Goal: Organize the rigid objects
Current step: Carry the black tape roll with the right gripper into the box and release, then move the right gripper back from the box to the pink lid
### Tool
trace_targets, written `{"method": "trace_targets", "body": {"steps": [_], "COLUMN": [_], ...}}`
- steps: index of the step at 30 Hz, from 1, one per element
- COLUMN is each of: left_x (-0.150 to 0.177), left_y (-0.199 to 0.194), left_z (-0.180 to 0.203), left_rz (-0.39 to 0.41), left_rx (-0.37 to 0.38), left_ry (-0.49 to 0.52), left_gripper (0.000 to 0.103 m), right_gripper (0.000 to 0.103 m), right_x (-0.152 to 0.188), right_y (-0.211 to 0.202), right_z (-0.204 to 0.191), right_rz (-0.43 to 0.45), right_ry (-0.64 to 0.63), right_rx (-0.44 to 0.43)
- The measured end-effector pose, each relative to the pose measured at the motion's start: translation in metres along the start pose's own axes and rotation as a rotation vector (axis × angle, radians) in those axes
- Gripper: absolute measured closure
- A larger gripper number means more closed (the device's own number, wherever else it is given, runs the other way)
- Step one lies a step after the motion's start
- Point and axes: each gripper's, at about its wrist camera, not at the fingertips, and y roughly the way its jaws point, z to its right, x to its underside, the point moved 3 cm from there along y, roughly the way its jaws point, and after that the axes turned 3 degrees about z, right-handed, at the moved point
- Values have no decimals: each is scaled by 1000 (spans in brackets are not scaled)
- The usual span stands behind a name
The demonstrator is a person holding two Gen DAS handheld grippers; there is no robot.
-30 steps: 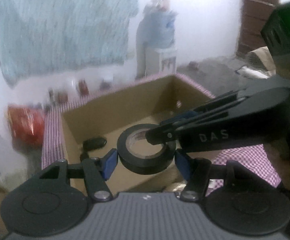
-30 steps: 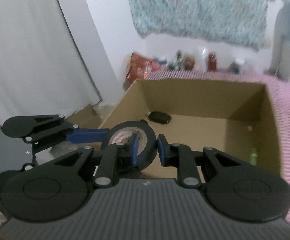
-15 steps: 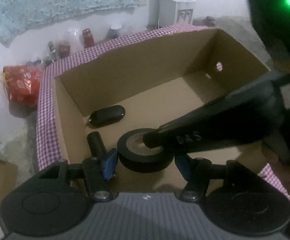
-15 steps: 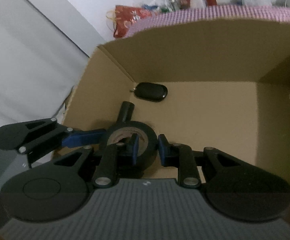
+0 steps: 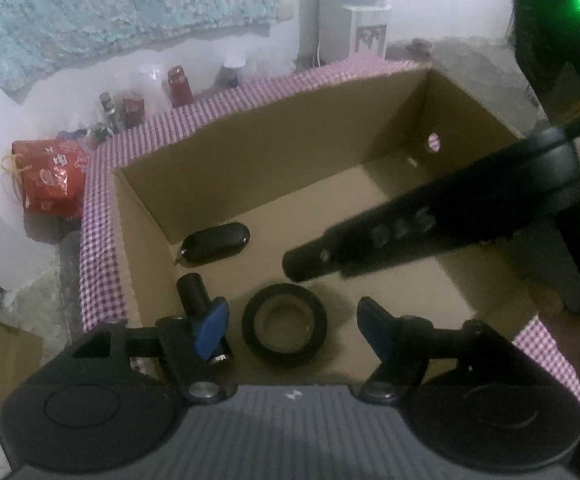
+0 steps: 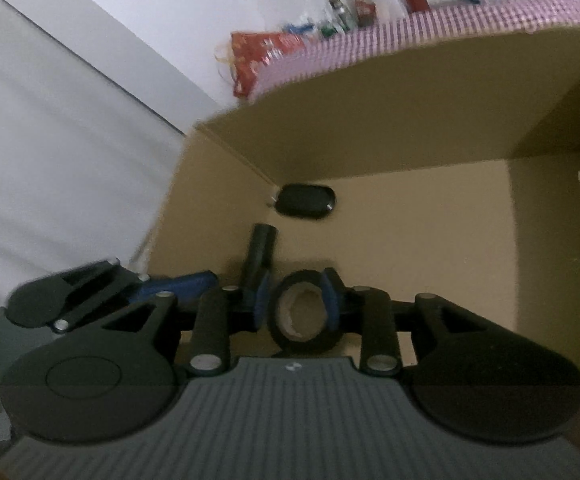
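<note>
Now the roll of black tape (image 5: 284, 325) lies flat on the floor of the cardboard box (image 5: 274, 148), near the front wall, whereas half a second ago it hung on the right gripper's finger, and a second ago it was carried in the air above the box's front edge. In the left wrist view the left gripper (image 5: 290, 326) has its blue pads spread well clear of the roll on both sides; its jaws are opening and grip nothing, though the tape sits between them. The right gripper (image 6: 295, 300) is opening too: its pads, nearly together before, now stand a little apart. In the right wrist view they seem to flank the roll, but the left wrist view shows the right gripper's tip raised above the tape and clear of it, so the roll is released. Whether a pad brushes it in the right wrist view cannot be told. Beside the tape, toward the box's left wall, a black cylinder (image 5: 195, 294) lies partly behind the left gripper's pad, in the same spot as half a second ago. Farther back a black oval case (image 5: 215, 241) rests by the far left corner, also unmoved. The box sits on a purple checked cloth (image 5: 100, 248). Both views look more steeply down into the box than a second ago.
</note>
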Motion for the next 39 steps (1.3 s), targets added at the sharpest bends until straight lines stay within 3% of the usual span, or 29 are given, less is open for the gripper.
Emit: {"method": "trace_targets", "body": {"steps": [4,8,9,14,19,23,26,34,36,39], "left_x": [3,14,18,47,92,132,157,180,183,188], "left_y": [-33,-74,-85,-122,-129,-109,-87,-43,-35,-24], "left_z": [3,10,12,20,35,48,57,83,87,88], "left_rz": [77,167,189,268,294,235,152,82,74,56], "left_rx": [-5,1,6,36,36,13,19,-45,-59,-29], "left_ry": [-10,-17,-18,-43,-58,-67,-88,-10,11,-7], "left_gripper": [26,20,18,10,3,3,3,3,3,4], "right_gripper": [69,53,51,22,6,5,5,8,13,29], "right_x": [4,25,31,77,136,183,206,221,220,215], "right_y": [-37,-97,-111,-174,-200,-184,-159,-103,-89,-70], "right_z": [-5,-11,-12,-10,7,22,29,10,4,1], "right_rz": [84,184,207,322,376,384,337,191,167,142], "right_ry": [-3,-31,-44,-104,-100,-51,-6,-19,-31,-35], "right_rx": [-50,-100,-99,-47,-1,47,22,-27,-34,-33]}}
